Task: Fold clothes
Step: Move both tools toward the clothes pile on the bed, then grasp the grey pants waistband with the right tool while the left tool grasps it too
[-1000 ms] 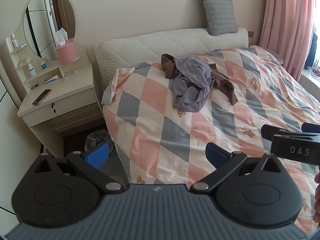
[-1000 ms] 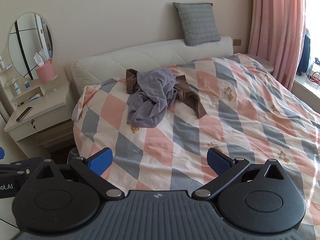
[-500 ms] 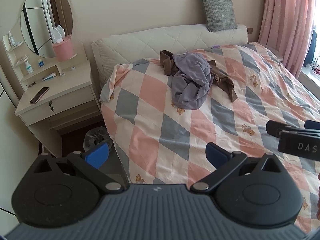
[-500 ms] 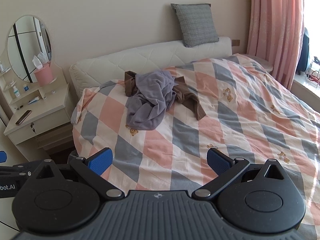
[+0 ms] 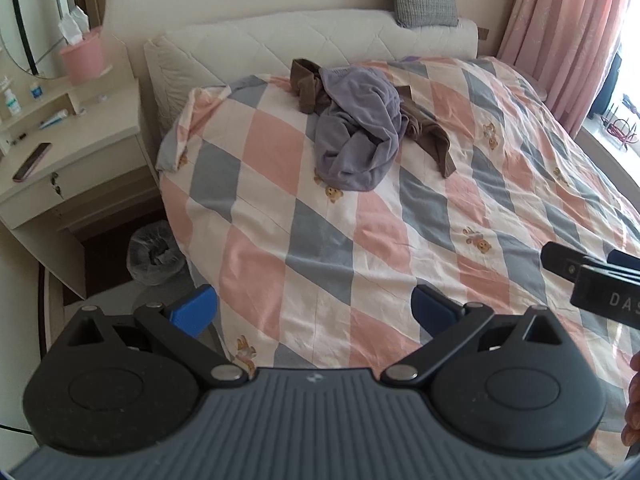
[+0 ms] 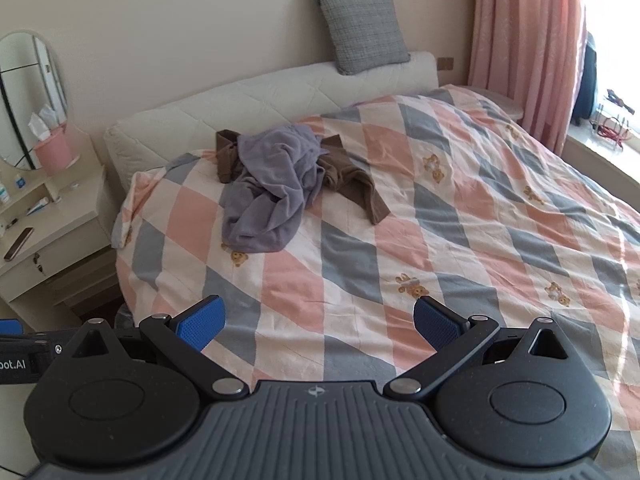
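The left gripper (image 5: 314, 312) has its blue fingers (image 5: 192, 310) spread wide with nothing between them, over the near edge of the bed (image 5: 360, 240). The right gripper (image 6: 318, 320) is likewise wide and empty. Well ahead of both pairs of fingers, near the headboard (image 6: 260, 100), a crumpled lavender garment (image 6: 272, 196) lies on top of a brown garment (image 6: 356, 188) on the checkered quilt. Left of the fingers stands a nightstand (image 5: 72, 148) with a phone (image 5: 31, 156) on its surface.
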Action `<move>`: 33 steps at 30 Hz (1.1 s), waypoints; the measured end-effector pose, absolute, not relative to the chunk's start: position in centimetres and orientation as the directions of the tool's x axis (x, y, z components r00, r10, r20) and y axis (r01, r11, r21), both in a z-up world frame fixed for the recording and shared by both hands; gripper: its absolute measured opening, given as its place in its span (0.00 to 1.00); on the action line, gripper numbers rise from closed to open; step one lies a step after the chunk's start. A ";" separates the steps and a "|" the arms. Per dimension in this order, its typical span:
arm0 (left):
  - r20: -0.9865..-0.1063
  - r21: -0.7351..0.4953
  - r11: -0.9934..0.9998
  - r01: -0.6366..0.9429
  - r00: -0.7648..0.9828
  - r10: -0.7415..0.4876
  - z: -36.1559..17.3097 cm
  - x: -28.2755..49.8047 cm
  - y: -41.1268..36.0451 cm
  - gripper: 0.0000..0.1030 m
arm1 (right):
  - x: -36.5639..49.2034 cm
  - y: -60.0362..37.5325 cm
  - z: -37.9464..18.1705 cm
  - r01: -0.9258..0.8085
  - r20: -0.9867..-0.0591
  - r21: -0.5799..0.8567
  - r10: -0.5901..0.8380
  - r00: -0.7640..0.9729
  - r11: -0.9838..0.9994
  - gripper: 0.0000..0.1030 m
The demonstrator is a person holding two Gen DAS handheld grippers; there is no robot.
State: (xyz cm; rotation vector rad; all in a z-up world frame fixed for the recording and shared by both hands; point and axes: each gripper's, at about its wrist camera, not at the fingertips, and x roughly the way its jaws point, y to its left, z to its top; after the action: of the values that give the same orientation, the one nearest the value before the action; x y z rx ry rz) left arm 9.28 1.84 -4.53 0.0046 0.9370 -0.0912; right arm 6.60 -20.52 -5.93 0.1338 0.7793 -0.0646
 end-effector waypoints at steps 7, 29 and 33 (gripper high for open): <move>-0.817 -0.042 0.993 0.110 0.568 -0.098 -7.5 16.9 2.5 0.99 | 12.3 -21.2 -9.3 0.223 -0.761 0.114 -0.059 0.646 0.968 1.00; -0.868 -0.264 0.948 0.177 0.384 -0.314 -15.7 48.7 3.1 0.90 | 35.8 -22.8 -19.5 0.355 -0.817 0.333 0.080 0.571 0.874 1.00; -0.860 -0.320 0.936 0.144 0.371 -0.351 -16.9 53.9 2.0 0.78 | 39.6 -20.5 -20.5 0.186 -0.773 0.282 0.108 0.625 0.941 0.81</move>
State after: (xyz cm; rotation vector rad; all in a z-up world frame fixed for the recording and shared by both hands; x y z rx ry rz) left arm 53.94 2.04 -16.87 -0.2033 1.1494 -0.3200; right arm 39.62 -20.52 -20.47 0.3538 0.8990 -0.0453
